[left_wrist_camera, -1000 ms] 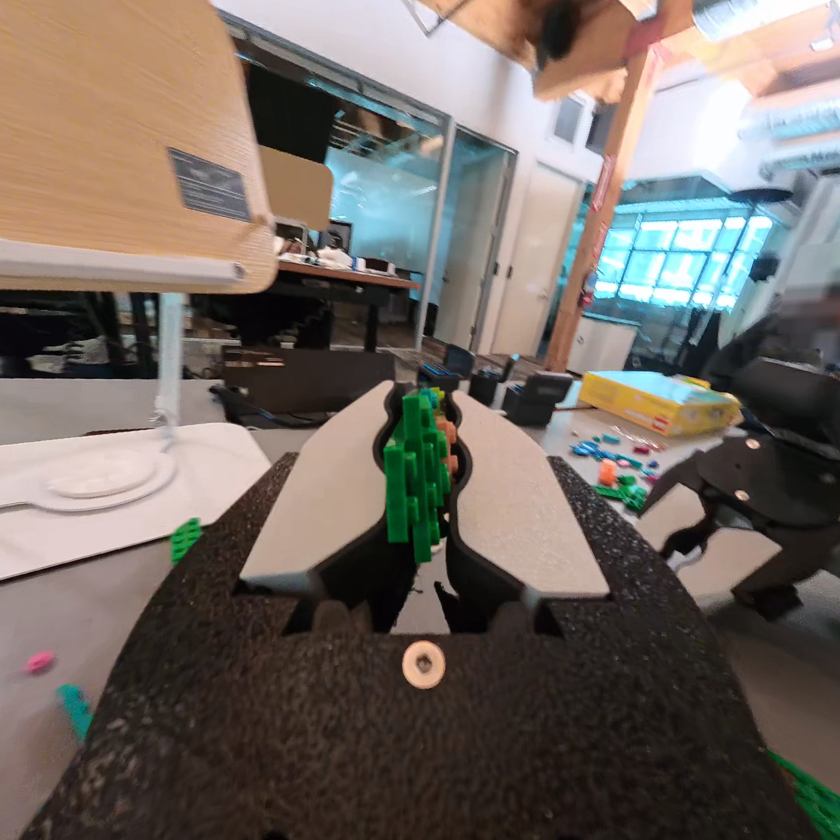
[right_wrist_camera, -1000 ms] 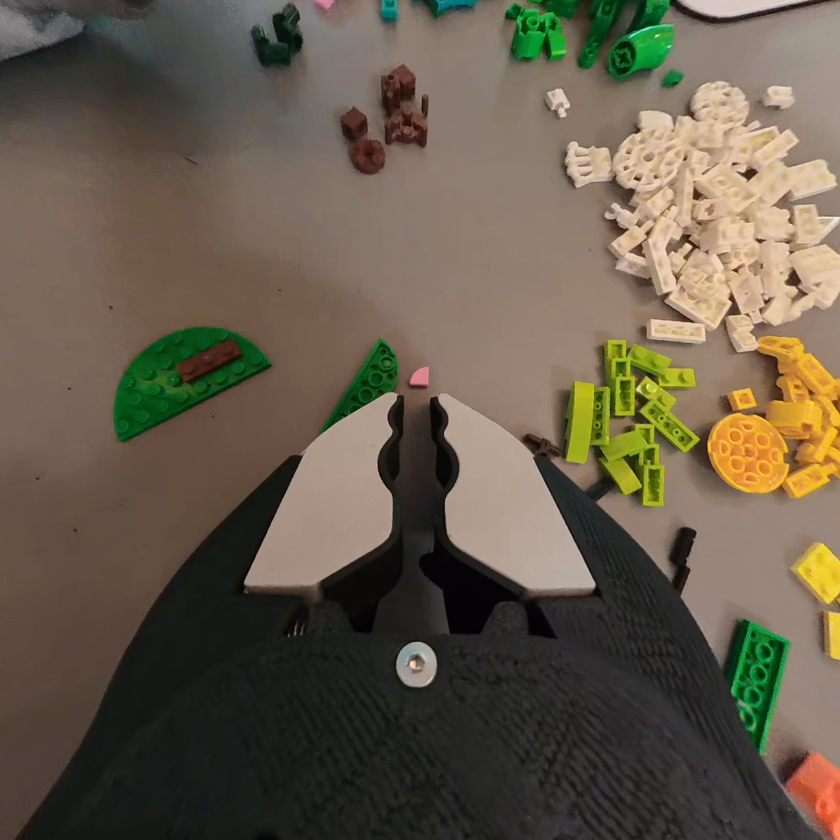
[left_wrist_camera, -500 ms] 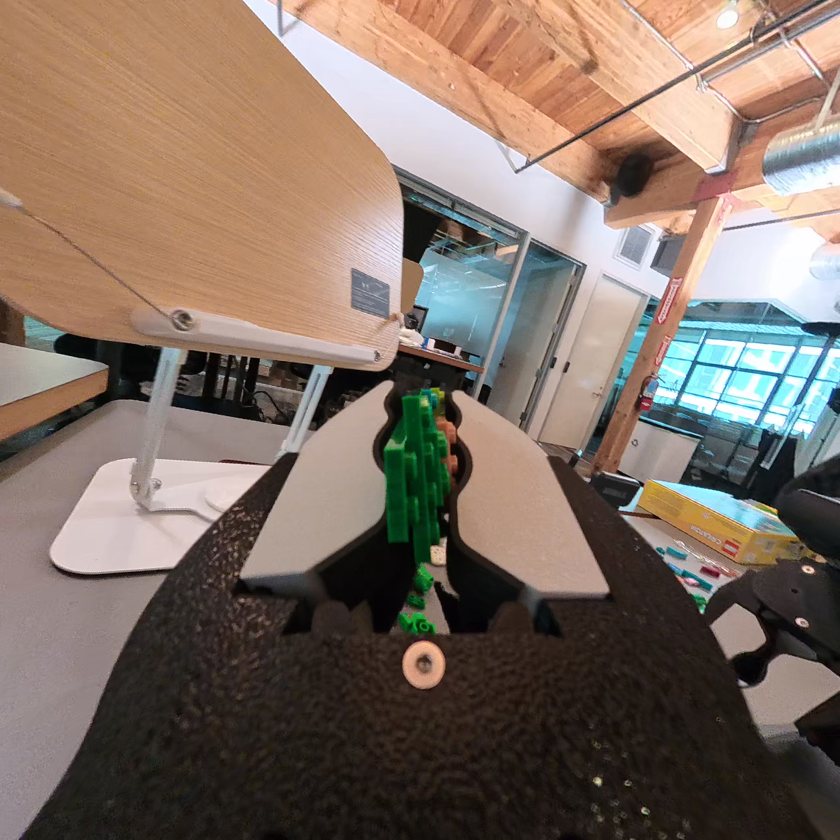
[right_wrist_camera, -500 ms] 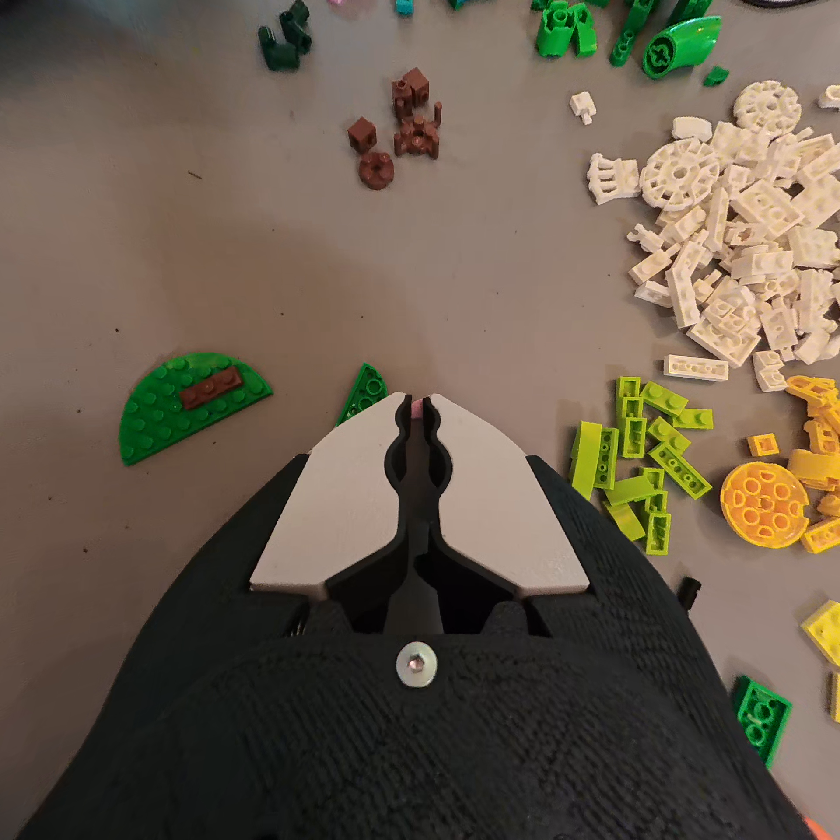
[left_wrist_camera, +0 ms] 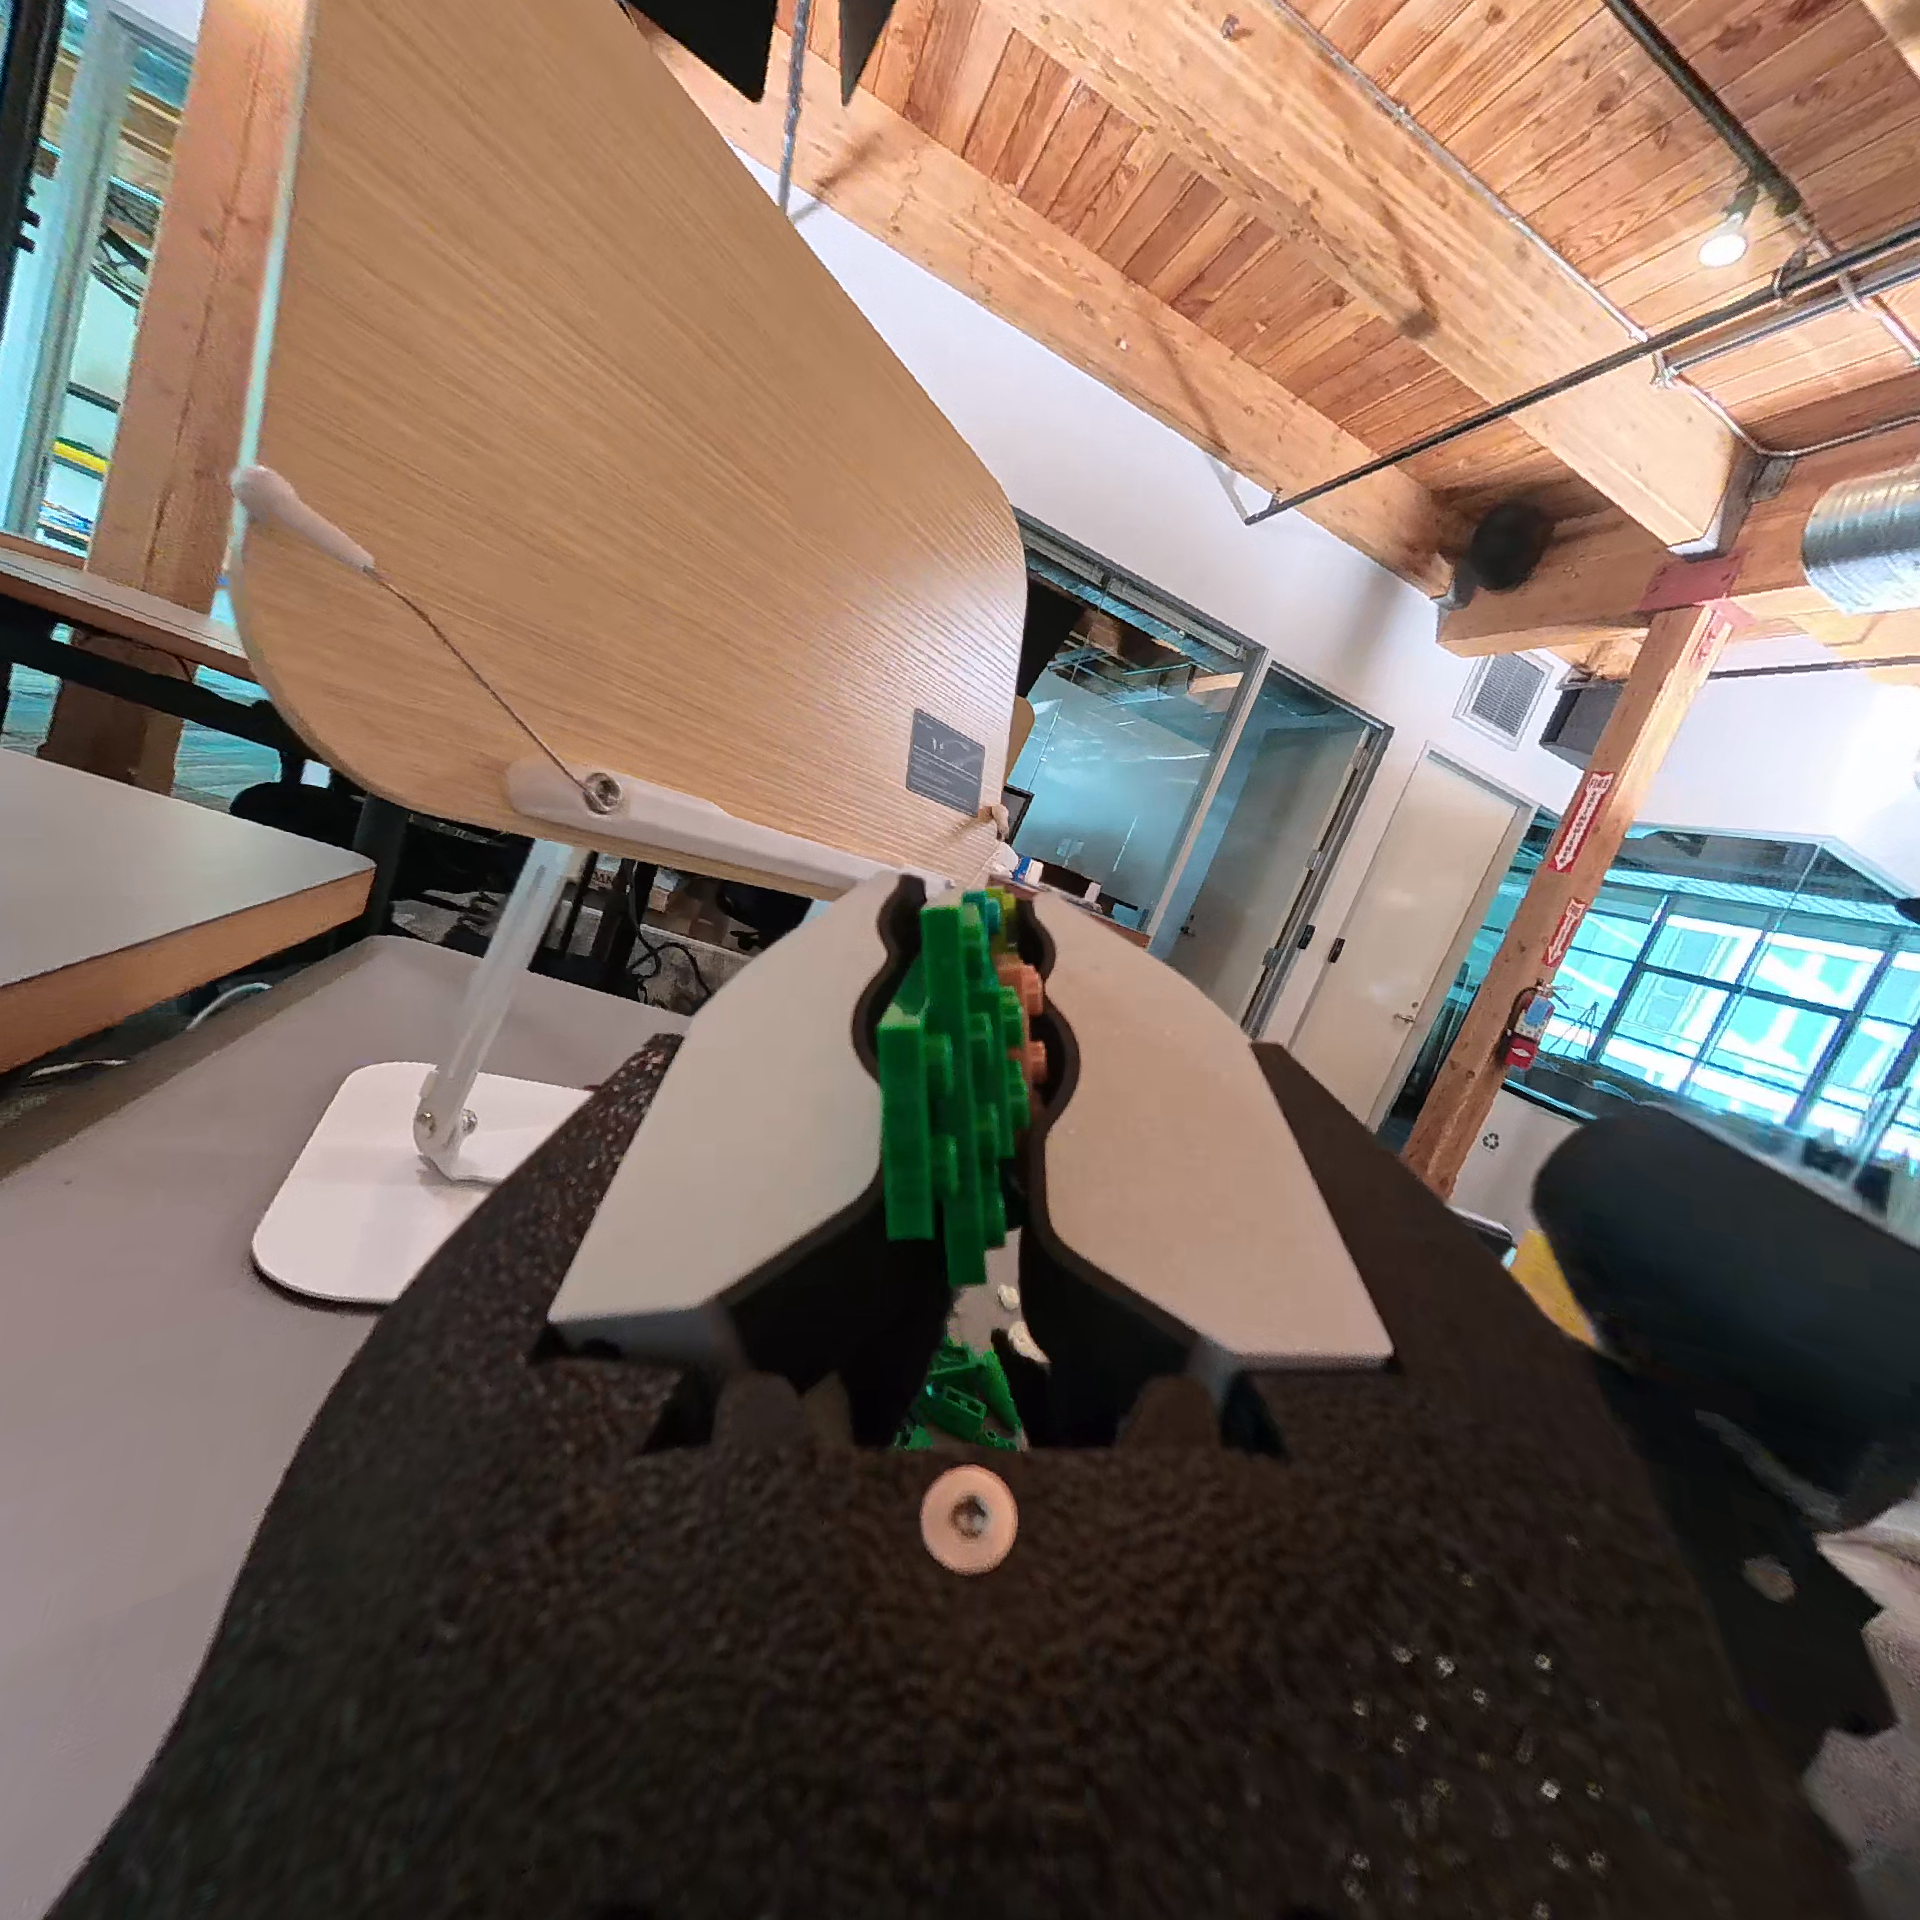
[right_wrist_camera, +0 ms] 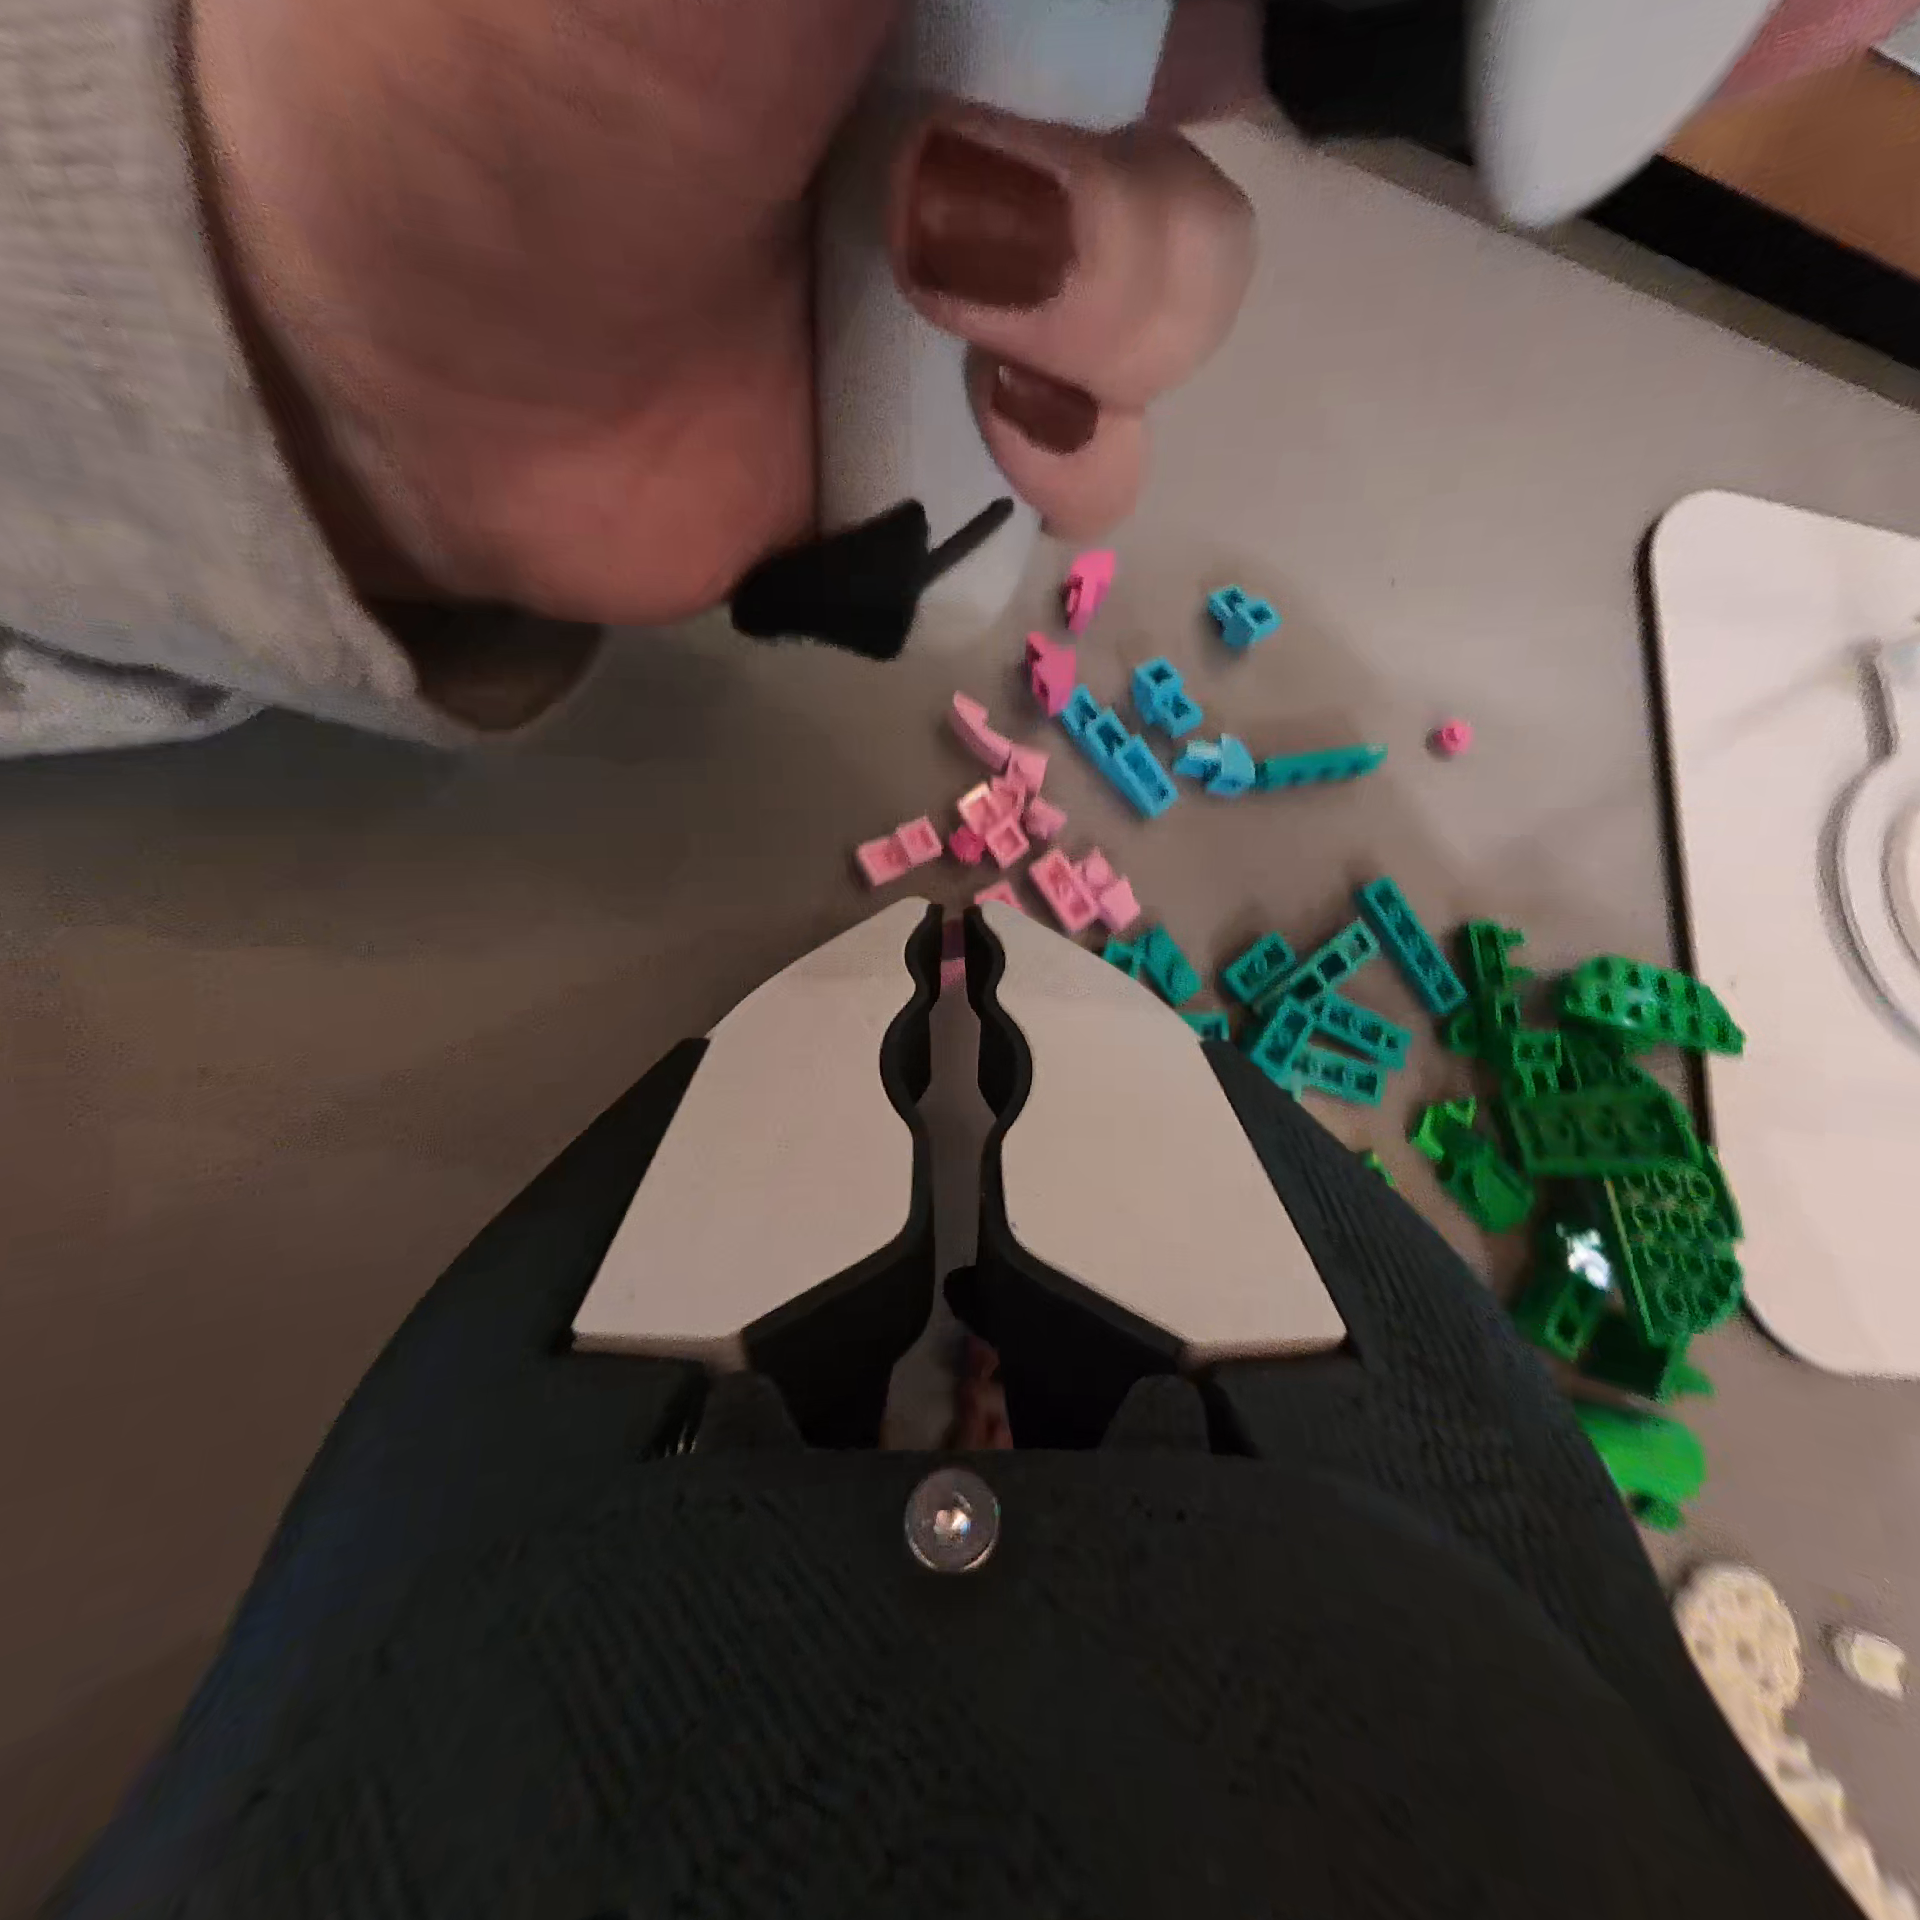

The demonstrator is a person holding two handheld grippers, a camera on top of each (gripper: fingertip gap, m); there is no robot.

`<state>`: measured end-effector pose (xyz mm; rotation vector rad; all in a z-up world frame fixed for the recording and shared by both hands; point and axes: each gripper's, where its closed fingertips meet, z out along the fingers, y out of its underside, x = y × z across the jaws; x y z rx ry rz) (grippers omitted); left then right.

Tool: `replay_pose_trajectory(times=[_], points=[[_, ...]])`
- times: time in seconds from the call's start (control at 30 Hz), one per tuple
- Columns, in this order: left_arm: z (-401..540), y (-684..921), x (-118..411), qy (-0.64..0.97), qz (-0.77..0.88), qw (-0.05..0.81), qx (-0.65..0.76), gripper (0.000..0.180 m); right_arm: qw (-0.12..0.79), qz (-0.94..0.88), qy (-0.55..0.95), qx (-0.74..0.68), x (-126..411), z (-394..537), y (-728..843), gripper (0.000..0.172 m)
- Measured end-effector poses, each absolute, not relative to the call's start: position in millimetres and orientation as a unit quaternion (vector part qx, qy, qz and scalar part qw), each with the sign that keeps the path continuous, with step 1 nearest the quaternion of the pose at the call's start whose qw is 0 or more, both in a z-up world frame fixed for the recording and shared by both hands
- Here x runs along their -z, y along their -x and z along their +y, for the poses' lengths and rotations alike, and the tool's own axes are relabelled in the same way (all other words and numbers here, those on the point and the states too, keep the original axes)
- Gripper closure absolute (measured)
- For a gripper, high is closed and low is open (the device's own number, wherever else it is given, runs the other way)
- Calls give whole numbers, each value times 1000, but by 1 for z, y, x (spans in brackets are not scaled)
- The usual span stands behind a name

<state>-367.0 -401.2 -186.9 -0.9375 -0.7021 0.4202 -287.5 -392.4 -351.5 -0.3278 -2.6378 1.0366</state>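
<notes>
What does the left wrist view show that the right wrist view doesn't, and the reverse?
Left wrist view only: the left gripper clamped on a green brick assembly, a tilted wooden stand board, the timber ceiling.
Right wrist view only: the right gripper nearly shut on a small pink piece, sorted pink bricks, teal bricks, a hand.
Both: the grey table and the stand's white base.

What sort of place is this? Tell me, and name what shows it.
Probably an open-plan office or workshop loft: a timber-plank ceiling with exposed beams, glass-walled rooms behind, and a grey worktable strewn with sorted toy bricks.
</notes>
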Motion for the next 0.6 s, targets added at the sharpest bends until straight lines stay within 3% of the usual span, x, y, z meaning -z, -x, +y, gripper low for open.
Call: replay_pose_trajectory(times=[0.4, 0.6], points=[[-397, 364, 183, 436, -320, 829, -145, 164, 141, -893, 156, -397, 342, -396, 296, 151], [-341, 330, 190, 509, -237, 828, 2, 163, 259, -851, 181, -419, 309, -327, 255, 149]])
